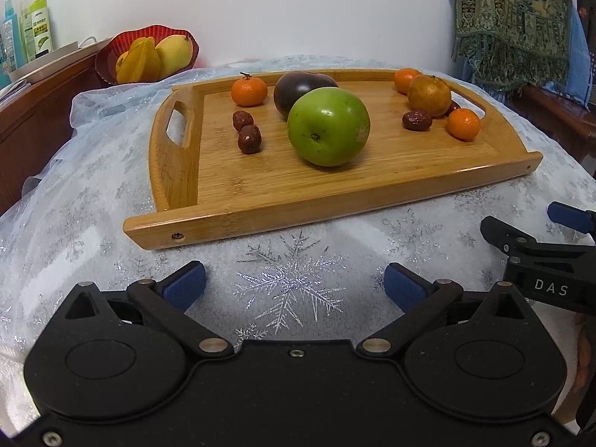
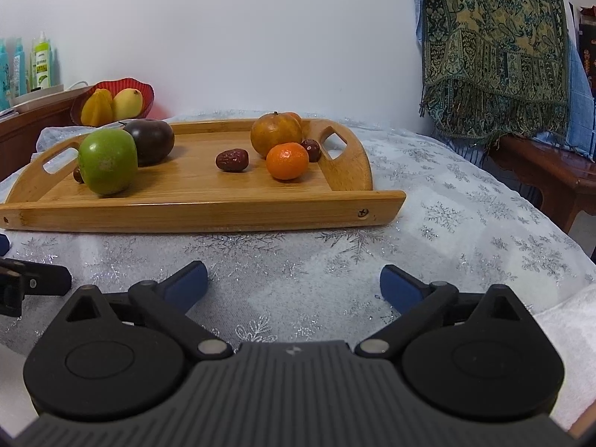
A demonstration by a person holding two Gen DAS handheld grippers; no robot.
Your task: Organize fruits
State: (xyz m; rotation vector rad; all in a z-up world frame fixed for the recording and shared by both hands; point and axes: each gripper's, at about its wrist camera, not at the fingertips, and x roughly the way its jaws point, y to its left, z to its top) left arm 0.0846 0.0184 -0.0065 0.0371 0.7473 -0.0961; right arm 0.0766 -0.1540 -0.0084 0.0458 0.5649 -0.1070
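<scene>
Both the left gripper (image 1: 294,285) and the right gripper (image 2: 292,283) hover released over the snowflake cloth (image 1: 290,290), the wooden tray (image 1: 298,208) of fruit just ahead. Only the left view shows two dates (image 1: 249,138) beyond the green apple (image 1: 328,126), and "DAS" printed on the right gripper. A red bowl (image 2: 111,102) sits far left; a patterned shawl (image 2: 495,48) hangs right

green fruit (image 1: 328,126) fronting tray (image 1: 335,205), sides open

You get soft, even indoor light with faint shadows; the tray (image 1: 335,201) shows mild glare, and fisheye bending darkens both views' corners.
</scene>
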